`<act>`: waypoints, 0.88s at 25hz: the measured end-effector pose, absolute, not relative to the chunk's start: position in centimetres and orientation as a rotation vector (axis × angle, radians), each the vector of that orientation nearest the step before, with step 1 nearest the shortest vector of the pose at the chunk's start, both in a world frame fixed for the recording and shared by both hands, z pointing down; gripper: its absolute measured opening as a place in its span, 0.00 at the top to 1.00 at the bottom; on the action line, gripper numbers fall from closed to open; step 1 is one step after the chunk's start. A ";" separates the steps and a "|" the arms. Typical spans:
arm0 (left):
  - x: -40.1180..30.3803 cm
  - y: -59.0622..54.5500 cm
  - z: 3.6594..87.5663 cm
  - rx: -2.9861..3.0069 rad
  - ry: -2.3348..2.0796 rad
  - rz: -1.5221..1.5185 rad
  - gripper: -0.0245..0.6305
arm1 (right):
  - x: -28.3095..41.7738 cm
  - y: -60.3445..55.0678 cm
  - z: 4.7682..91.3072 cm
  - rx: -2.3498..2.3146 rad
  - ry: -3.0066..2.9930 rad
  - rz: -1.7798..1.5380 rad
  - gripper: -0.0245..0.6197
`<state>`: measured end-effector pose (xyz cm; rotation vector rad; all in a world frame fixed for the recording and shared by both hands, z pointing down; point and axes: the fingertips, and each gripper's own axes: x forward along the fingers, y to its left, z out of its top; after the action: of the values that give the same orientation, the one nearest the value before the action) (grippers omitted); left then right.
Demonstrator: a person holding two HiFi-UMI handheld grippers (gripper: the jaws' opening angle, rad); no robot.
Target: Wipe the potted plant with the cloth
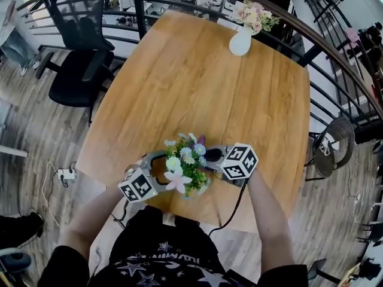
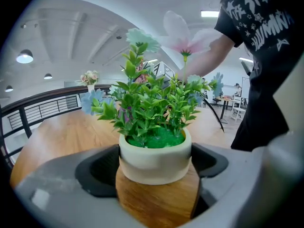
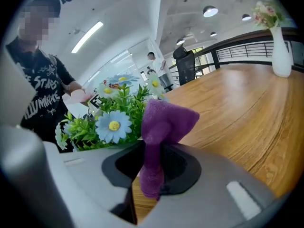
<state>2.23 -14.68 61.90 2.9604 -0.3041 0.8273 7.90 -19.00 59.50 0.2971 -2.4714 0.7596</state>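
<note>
The potted plant [image 1: 187, 171], green leaves with pale artificial flowers in a white pot [image 2: 155, 156], stands near the front edge of the wooden table [image 1: 191, 82]. My left gripper [image 1: 164, 171] reaches in from the left. In the left gripper view its jaws [image 2: 155, 169] stand wide with both pads against the pot's sides. My right gripper [image 1: 209, 154] comes from the right and is shut on a purple cloth [image 3: 166, 120], which sticks up from its jaws [image 3: 152, 167] right beside the blue and white flowers [image 3: 114, 125]. Foliage hides the pot in the head view.
A white vase of pink flowers [image 1: 240, 40] stands at the table's far edge. A black office chair [image 1: 81, 58] is at the left, a curved railing [image 1: 335, 58] runs behind, and a round stool [image 1: 334, 145] sits at the right. A power strip [image 1: 66, 174] lies on the floor.
</note>
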 end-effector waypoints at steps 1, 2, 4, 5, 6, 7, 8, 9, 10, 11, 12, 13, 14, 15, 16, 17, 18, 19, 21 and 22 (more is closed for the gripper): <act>2.2 -14.7 61.9 2.962 -0.293 0.831 0.21 | 8.0 -18.8 59.5 0.320 -2.483 0.785 0.82; 2.2 -14.6 61.9 2.963 -0.282 0.835 0.21 | 8.1 -18.6 59.4 0.341 -2.492 0.807 0.83; 2.3 -14.5 61.9 2.965 -0.257 0.843 0.21 | 8.3 -18.0 59.5 0.372 -2.501 0.829 0.83; 2.3 -14.5 61.9 2.967 -0.240 0.848 0.21 | 8.4 -17.6 59.5 0.380 -2.501 0.831 0.83; 2.3 -14.5 61.9 2.969 -0.224 0.854 0.21 | 8.5 -17.2 59.6 0.382 -2.498 0.831 0.82; 2.2 -14.5 61.9 2.971 -0.208 0.860 0.21 | 8.6 -16.8 59.7 0.381 -2.493 0.832 0.82; 2.2 -14.6 61.8 2.973 -0.192 0.864 0.21 | 8.7 -16.4 59.7 0.381 -2.488 0.836 0.82; 2.2 -14.7 61.8 2.974 -0.176 0.868 0.21 | 8.8 -16.0 59.8 0.385 -2.486 0.844 0.82; 2.2 -14.8 61.8 2.975 -0.159 0.871 0.21 | 8.8 -15.7 59.8 0.397 -2.486 0.855 0.82; 2.2 -14.8 61.9 2.976 -0.142 0.875 0.21 | 8.9 -15.3 59.9 0.416 -2.490 0.870 0.82; 2.3 -14.8 61.9 2.977 -0.126 0.879 0.20 | 9.0 -15.0 59.9 0.440 -2.495 0.888 0.82; 2.4 -14.8 62.0 2.976 -0.114 0.882 0.20 | 9.1 -14.5 60.0 0.463 -2.500 0.909 0.82; 2.4 -14.8 62.0 2.975 -0.106 0.884 0.20 | 9.1 -13.9 60.2 0.481 -2.503 0.930 0.82; 2.4 -14.8 62.0 2.974 -0.102 0.883 0.20 | 9.1 -13.3 60.4 0.490 -2.502 0.951 0.82; 2.4 -14.8 61.9 2.974 -0.101 0.881 0.20 | 9.0 -12.7 60.6 0.492 -2.498 0.967 0.82; 2.3 -14.8 61.9 2.973 -0.102 0.877 0.20 | 8.9 -12.1 60.8 0.491 -2.494 0.978 0.82; 2.3 -14.8 61.9 2.973 -0.105 0.872 0.20 | 8.8 -11.6 60.9 0.489 -2.491 0.984 0.82; 2.3 -14.9 61.8 2.973 -0.109 0.868 0.20 | 8.7 -11.2 61.0 0.491 -2.489 0.988 0.82; 2.4 -15.0 61.8 2.971 -0.123 0.858 0.20 | 8.6 -10.7 61.0 0.510 -2.489 0.995 0.82; 2.4 -15.0 61.8 2.968 -0.132 0.853 0.20 | 8.6 -10.5 61.0 0.524 -2.491 1.002 0.82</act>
<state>2.41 -15.02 61.84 2.9675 -0.1320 0.8529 8.59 -10.53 60.97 0.5245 -2.4910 1.0023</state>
